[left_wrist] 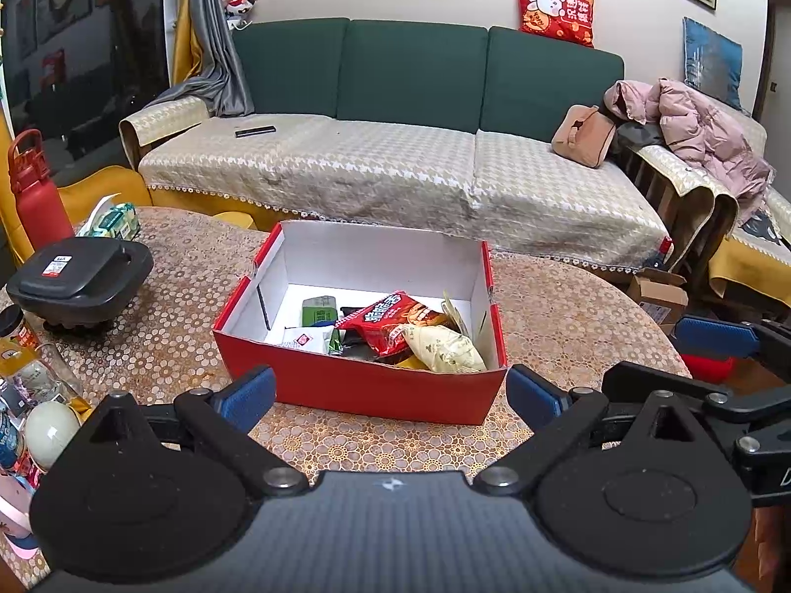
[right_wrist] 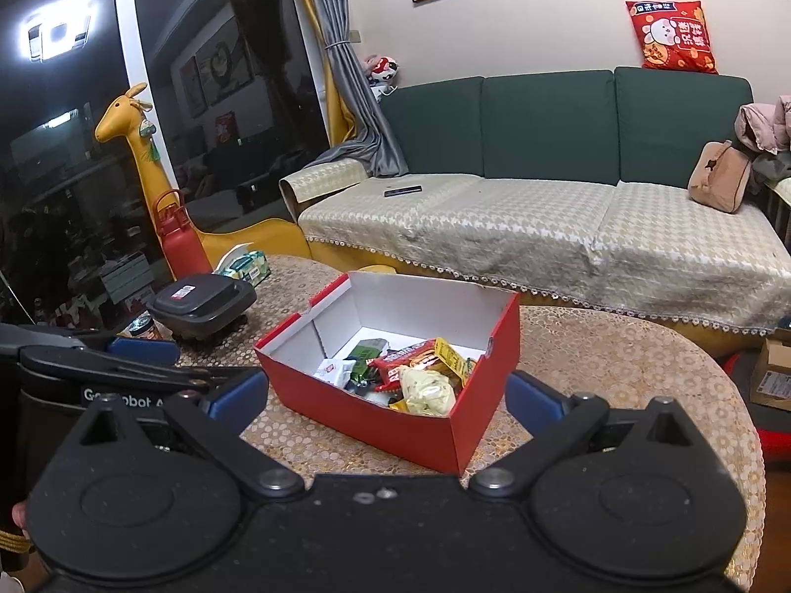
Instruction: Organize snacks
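Snacks sat in a heap inside a red shoe box (left_wrist: 356, 390) with white walls. The box stood open on a round table (left_wrist: 568, 326) with a gold flower cloth. A red snack bag (left_wrist: 395, 321) lay on top of the heap. A pale yellow packet (left_wrist: 445, 348) leaned against the near right corner of the box. A green packet (left_wrist: 319, 309) lay farther back, and a small white packet (left_wrist: 304, 338) lay near the left wall.

The left gripper (left_wrist: 390, 395) hung just in front of the box. Its two blue fingers were spread wide and held nothing. The right gripper (right_wrist: 388, 398) hung near the box too, a bit to the right side of the other one. Its blue fingers were also spread wide and held nothing. Neither one touched the box.

On the left part of the table sat a black container with a lid (left_wrist: 79, 276). Behind it stood a red water bottle (left_wrist: 34, 192) and a green pack of tissues (left_wrist: 111, 220). A yellow toy giraffe (right_wrist: 143, 148) stood by the dark window. Behind the table was a green sofa (left_wrist: 410, 69) with a cream cover. A red cushion (left_wrist: 556, 7) sat on top of its back, and a pink coat (left_wrist: 692, 123) lay on its right end.
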`<state>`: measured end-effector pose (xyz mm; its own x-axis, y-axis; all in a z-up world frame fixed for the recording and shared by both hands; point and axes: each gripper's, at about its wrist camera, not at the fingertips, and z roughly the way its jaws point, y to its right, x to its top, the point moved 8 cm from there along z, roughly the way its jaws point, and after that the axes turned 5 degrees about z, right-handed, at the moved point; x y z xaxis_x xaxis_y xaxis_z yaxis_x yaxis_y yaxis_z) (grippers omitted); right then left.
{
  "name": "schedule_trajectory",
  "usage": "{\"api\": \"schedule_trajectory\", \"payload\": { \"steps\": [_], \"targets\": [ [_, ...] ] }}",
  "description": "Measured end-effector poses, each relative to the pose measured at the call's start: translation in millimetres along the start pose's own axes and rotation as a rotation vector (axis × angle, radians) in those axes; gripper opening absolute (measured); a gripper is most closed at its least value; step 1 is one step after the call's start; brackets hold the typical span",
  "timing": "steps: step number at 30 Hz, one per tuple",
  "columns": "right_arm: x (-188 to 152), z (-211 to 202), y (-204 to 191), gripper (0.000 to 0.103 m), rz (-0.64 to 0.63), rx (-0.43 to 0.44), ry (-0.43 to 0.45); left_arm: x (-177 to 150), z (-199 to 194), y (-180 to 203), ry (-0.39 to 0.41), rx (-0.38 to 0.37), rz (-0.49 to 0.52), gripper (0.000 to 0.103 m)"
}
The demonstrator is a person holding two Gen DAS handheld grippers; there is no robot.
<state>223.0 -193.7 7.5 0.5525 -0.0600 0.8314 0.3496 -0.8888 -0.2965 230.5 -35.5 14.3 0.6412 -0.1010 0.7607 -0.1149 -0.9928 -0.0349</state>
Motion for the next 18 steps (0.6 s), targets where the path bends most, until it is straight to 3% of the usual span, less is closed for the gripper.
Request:
{"api": "schedule_trajectory", "payload": {
  "steps": [18],
  "targets": [
    [-10.7, -3.8, 11.7, 0.103, 0.029, 0.008, -0.022, -9.1, 6.0, 12.3, -0.036, 0.006, 0.013, 0.100]
  ]
}}
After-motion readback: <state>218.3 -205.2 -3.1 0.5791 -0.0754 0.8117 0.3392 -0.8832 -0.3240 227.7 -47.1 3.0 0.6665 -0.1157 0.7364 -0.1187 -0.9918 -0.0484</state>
